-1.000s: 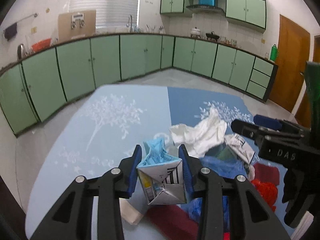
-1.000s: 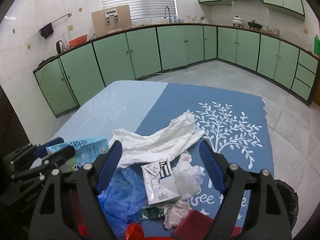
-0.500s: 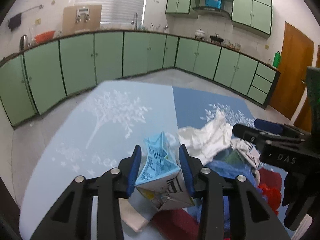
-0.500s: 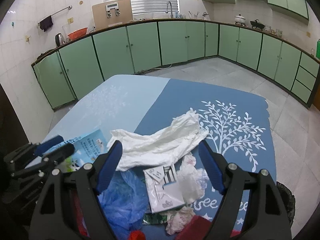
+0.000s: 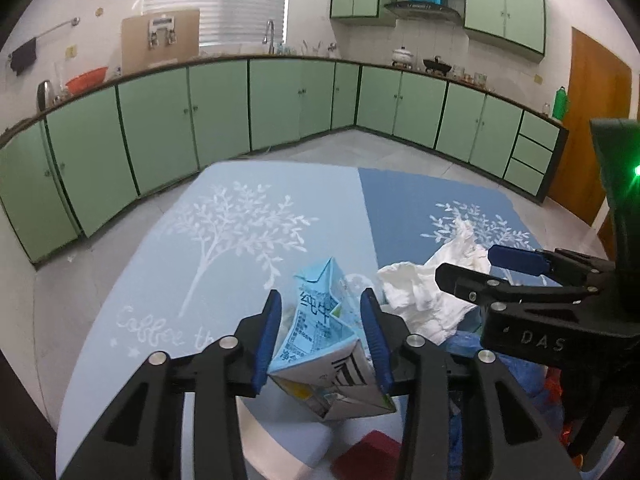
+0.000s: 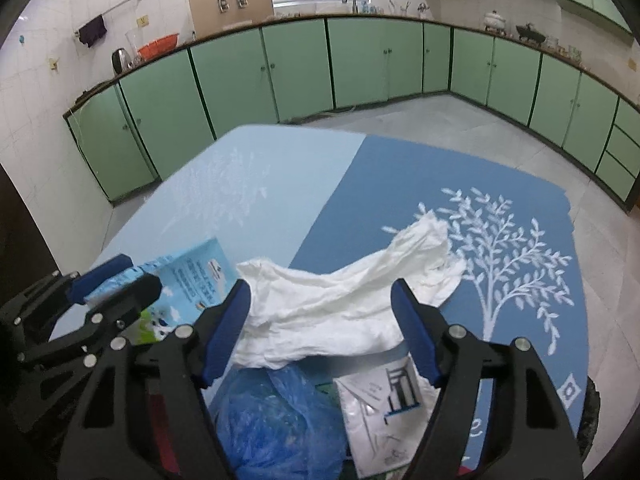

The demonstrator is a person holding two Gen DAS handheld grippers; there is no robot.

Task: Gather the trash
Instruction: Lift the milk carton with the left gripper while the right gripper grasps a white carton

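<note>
A crushed light-blue milk carton (image 5: 320, 336) sits tilted between the pads of my left gripper (image 5: 321, 294), which still touch its sides as the jaws are opening. The carton (image 6: 196, 272) and left gripper (image 6: 136, 272) also show at the left of the right wrist view. My right gripper (image 6: 320, 286) hangs over a crumpled white paper sheet (image 6: 340, 300) on the table. Its jaws are closing, wide of the sheet, and the pads do not press on it. In the left wrist view the right gripper (image 5: 466, 262) reaches in beside the white sheet (image 5: 420, 292).
A trash pile lies near the front: a blue plastic bag (image 6: 276, 420), a flattened white carton (image 6: 384, 400) and a red item (image 5: 368, 456). The blue tree-print tablecloth (image 5: 240, 240) covers the table. A dark bin rim (image 6: 592, 412) shows beyond the right edge. Green cabinets line the walls.
The carton has tipped over and sunk lower between the left pads. The right gripper has moved forward over the white sheet and its jaws have narrowed a little.
</note>
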